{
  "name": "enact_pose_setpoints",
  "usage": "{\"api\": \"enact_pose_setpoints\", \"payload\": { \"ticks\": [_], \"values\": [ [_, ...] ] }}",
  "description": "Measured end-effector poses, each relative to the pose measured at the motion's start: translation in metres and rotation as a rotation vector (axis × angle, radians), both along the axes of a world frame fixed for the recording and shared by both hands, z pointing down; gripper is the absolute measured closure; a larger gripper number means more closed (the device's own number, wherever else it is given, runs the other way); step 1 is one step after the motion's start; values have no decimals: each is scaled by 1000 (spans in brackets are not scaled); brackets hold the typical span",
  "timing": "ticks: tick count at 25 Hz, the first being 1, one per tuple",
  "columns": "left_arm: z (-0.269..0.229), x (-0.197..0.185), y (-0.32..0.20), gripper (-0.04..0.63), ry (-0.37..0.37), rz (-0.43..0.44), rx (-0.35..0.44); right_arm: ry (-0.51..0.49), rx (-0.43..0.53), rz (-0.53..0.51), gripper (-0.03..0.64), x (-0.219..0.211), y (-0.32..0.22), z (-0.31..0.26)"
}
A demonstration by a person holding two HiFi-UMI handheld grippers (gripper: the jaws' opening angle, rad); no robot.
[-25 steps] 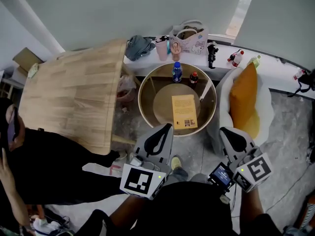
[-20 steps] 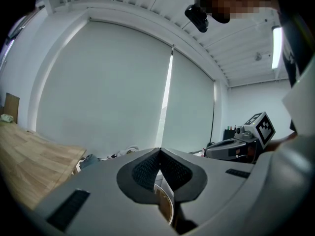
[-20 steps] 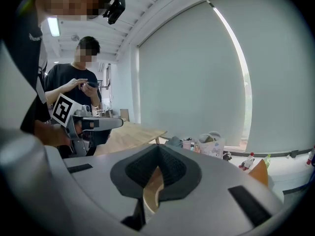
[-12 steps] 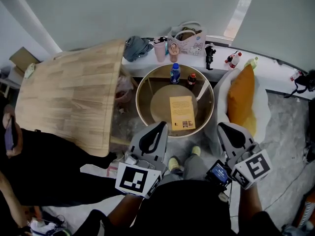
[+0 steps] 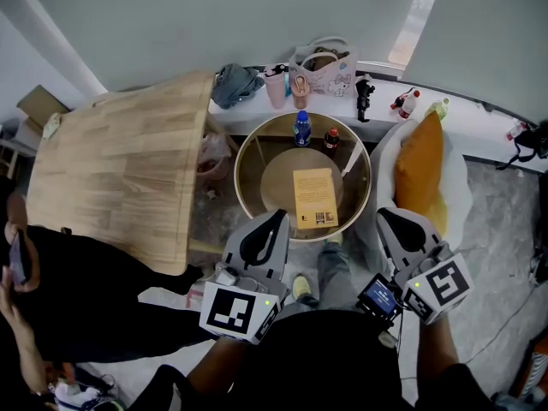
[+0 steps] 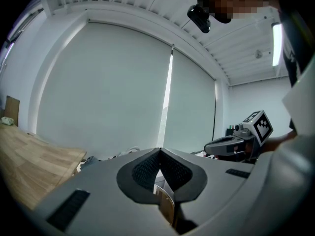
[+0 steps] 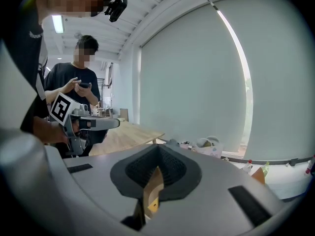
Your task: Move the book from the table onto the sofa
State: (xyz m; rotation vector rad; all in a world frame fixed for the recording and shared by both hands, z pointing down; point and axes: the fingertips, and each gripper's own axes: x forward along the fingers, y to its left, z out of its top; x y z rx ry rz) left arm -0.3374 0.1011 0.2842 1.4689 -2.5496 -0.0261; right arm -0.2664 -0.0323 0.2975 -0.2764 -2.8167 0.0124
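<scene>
An orange book [image 5: 315,198] lies flat on the round wood-rimmed table [image 5: 242,175] in the head view. Right of the table stands the white sofa [image 5: 462,187] with an orange cushion [image 5: 424,174]. My left gripper [image 5: 280,217] hangs shut and empty just short of the table's near rim, left of the book. My right gripper [image 5: 390,218] is also shut and empty, near the sofa's front corner. In the left gripper view the left gripper [image 6: 160,150] has its jaws pressed together; the right gripper [image 7: 158,146] shows the same in its own view.
A blue bottle [image 5: 301,128] and a small dark bottle [image 5: 331,138] stand at the table's far side. A big wooden tabletop [image 5: 120,169] fills the left. A person in black [image 5: 51,289] stands at the lower left. The ledge [image 5: 257,114] behind holds bags, cups and bottles.
My right gripper has drifted slightly up and left in the picture, and my feet have stepped closer to the table. Both grippers stay shut; the book has not moved.
</scene>
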Motion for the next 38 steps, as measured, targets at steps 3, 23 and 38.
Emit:
{"api": "enact_pose_setpoints", "payload": {
  "ticks": [3, 23, 38],
  "values": [
    [1, -5, -8, 585, 2, -5, -16, 6, -1, -12, 606, -9, -10, 0],
    [54, -70, -52, 586, 95, -94, -104, 96, 35, -157, 606, -105, -65, 47],
    [209, -94, -47, 578, 480, -305, -205, 274, 121, -446, 604, -206, -79, 154]
  ]
}}
